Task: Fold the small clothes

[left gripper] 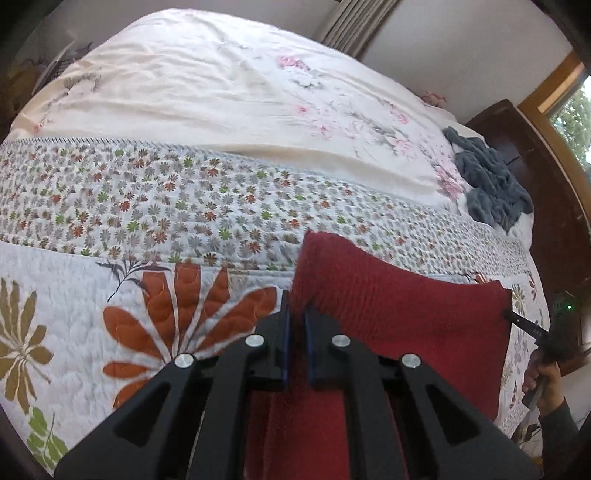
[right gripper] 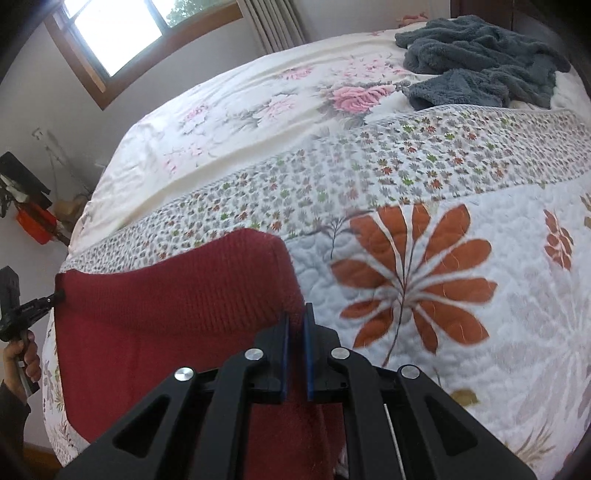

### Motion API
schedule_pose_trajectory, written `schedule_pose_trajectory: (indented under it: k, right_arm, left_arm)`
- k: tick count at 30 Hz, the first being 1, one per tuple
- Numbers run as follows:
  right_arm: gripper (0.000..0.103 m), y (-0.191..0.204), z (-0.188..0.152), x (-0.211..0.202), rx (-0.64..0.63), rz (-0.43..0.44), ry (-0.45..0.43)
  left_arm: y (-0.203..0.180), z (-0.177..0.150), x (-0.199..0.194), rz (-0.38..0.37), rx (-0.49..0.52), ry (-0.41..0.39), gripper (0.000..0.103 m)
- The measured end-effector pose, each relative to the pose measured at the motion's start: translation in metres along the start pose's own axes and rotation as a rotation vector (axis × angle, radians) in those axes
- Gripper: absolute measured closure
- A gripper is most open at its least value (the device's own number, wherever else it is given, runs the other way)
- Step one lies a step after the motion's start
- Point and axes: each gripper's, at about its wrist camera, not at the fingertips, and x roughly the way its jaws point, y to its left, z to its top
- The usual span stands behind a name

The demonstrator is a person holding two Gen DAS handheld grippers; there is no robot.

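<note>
Left wrist view looks across a bed [left gripper: 229, 92] covered by a white quilt [left gripper: 74, 317] printed with big orange flowers, a band of small flowers and, beyond it, a cream sheet [left gripper: 207, 88] with pink blossoms. A crumpled grey towel [left gripper: 487, 181] lies at the far right edge of the bed beside a dark wooden headboard [left gripper: 546, 206], well apart from the work. A red knitted cloth [left gripper: 399, 314] hangs stretched above the quilt between the two grippers. The left gripper [left gripper: 297, 310] is clamped on one upper corner, with red fabric bunched between its blue pads. From the right wrist view, the right gripper [right gripper: 296, 314] pinches the opposite upper corner the same way, and a window [right gripper: 122, 33] and curtain [right gripper: 273, 26] show behind the bed. A hand [right gripper: 22, 354] grips the left gripper's handle at the left edge there.
</note>
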Motion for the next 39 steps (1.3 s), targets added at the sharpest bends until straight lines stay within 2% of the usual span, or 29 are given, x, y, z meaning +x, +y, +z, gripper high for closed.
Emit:
schedule_pose_trajectory:
  k: [9,12,14,15,16,17,18,20,21,23,24,25,26,27,28,29,30,31,33,35,36,37,38,39]
  right_arm:
    - [0.097,-0.012,0.005,0.055,0.032,0.018,0.077]
    - [0.096,-0.026,0.002,0.079,0.074,0.033,0.14]
    - [0.094,-0.033,-0.004,0.096,0.084,0.039,0.195]
    - [0.091,-0.033,-0.005,0.094,0.072,0.041,0.183]
    - [0.082,-0.033,-0.004,0.089,0.074,0.041,0.172]
    - [0.078,-0.032,-0.003,0.076,0.085,0.035,0.126]
    - [0.072,-0.031,-0.002,0.061,0.09,0.05,0.061]
    - [0.069,-0.028,0.001,0.048,0.112,0.111,0.021]
    - [0.069,-0.027,0.001,0.05,0.122,0.138,0.034]
    - [0.07,-0.025,-0.004,0.07,0.158,0.212,0.13]
    - [0.071,-0.025,-0.008,0.082,0.172,0.225,0.181]
    - [0.079,-0.027,-0.014,0.094,0.173,0.211,0.224]
    - [0.087,-0.03,-0.015,0.1,0.167,0.192,0.231]
    - [0.1,-0.034,-0.016,0.103,0.166,0.176,0.235]
    - [0.103,-0.041,-0.016,0.103,0.184,0.18,0.238]
    - [0.103,-0.045,-0.017,0.097,0.213,0.179,0.227]
    - [0.097,-0.046,-0.019,0.085,0.226,0.188,0.202]
    - [0.097,-0.042,-0.021,0.075,0.219,0.213,0.19]
    - [0.097,-0.027,-0.035,0.056,0.188,0.318,0.192]
    - [0.097,-0.015,-0.051,0.053,0.158,0.36,0.22]
    - [0.097,-0.012,-0.06,0.057,0.15,0.37,0.242]
    - [0.103,-0.011,-0.07,0.064,0.134,0.341,0.26]
    - [0.103,-0.014,-0.076,0.069,0.131,0.325,0.255]
    - [0.103,-0.02,-0.08,0.071,0.15,0.339,0.246]
  left_arm:
    - [0.045,0.0,0.07,0.017,-0.118,0.135,0.098]
    - [0.057,-0.005,0.084,0.011,-0.152,0.182,0.096]
    - [0.06,-0.003,0.081,0.006,-0.173,0.191,0.093]
    - [0.058,-0.001,0.073,0.029,-0.17,0.173,0.093]
    - [0.05,0.003,0.052,0.059,-0.142,0.112,0.096]
    - [0.046,0.004,0.039,0.04,-0.126,0.068,0.096]
    - [0.042,0.005,0.027,-0.013,-0.124,0.04,0.096]
    - [0.031,0.003,0.021,-0.152,-0.117,0.048,0.095]
    - [0.026,0.001,0.026,-0.18,-0.108,0.072,0.094]
    - [0.025,-0.004,0.049,-0.177,-0.108,0.154,0.094]
    - [0.029,-0.008,0.062,-0.148,-0.115,0.192,0.094]
    - [0.037,-0.014,0.077,-0.084,-0.126,0.234,0.096]
    - [0.045,-0.019,0.086,-0.051,-0.136,0.26,0.102]
    - [0.051,-0.021,0.09,-0.055,-0.151,0.262,0.102]
    - [0.059,-0.023,0.087,-0.084,-0.189,0.256,0.102]
    - [0.059,-0.023,0.08,-0.088,-0.198,0.241,0.103]
    - [0.057,-0.023,0.07,-0.105,-0.196,0.218,0.103]
    - [0.053,-0.025,0.056,-0.152,-0.183,0.19,0.103]
    - [0.04,-0.037,0.021,-0.285,-0.129,0.143,0.103]
    - [0.038,-0.053,0.01,-0.325,-0.114,0.148,0.101]
    - [0.039,-0.063,0.015,-0.295,-0.108,0.17,0.101]
    - [0.04,-0.072,0.024,-0.236,-0.096,0.199,0.102]
    - [0.047,-0.082,0.034,-0.168,-0.095,0.227,0.102]
    - [0.054,-0.09,0.04,-0.153,-0.109,0.242,0.102]
